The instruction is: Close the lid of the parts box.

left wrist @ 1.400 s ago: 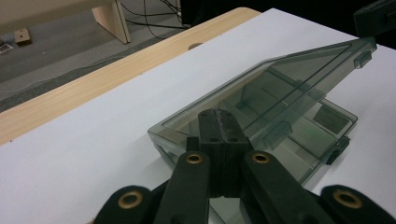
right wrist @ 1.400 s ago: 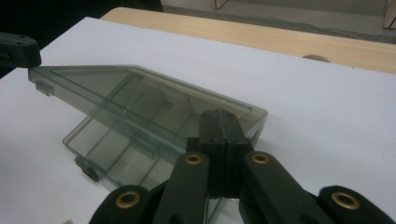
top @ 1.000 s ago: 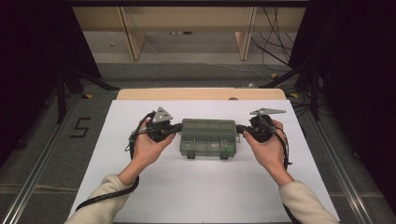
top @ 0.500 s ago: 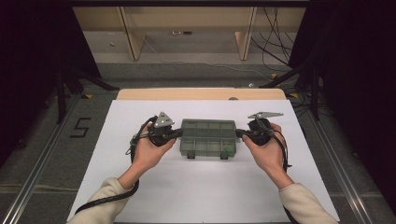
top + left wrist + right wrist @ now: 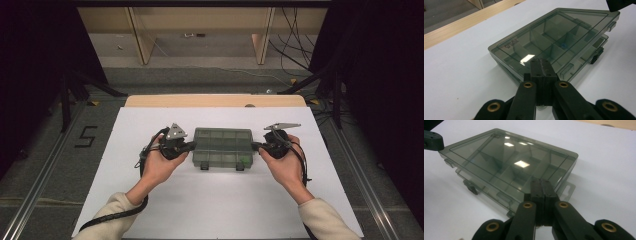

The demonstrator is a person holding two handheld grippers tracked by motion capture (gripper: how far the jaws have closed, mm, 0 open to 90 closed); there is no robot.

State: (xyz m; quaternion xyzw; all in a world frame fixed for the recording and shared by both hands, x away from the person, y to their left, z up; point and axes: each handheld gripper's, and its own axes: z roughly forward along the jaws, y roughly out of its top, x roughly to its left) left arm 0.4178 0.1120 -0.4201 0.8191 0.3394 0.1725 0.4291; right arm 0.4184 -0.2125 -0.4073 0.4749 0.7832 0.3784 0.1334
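Your left gripper (image 5: 186, 147) and right gripper (image 5: 259, 146) flank the compartment box (image 5: 222, 147) mid-frame, its long axis running between them; both jaws are pressed together at its ends.

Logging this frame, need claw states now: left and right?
Left claw: closed, at the left end of the plastic box; a grip on it cannot be told.
Right claw: closed, at the box's right end; grip likewise unclear.

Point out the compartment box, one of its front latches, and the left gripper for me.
compartment box (image 5: 220, 142), high view, middle of the smoky clear lid.
front latch (image 5: 597, 55), left gripper view, dark clasp on the box's front edge.
left gripper (image 5: 191, 146), high view, tips at the box's left end.
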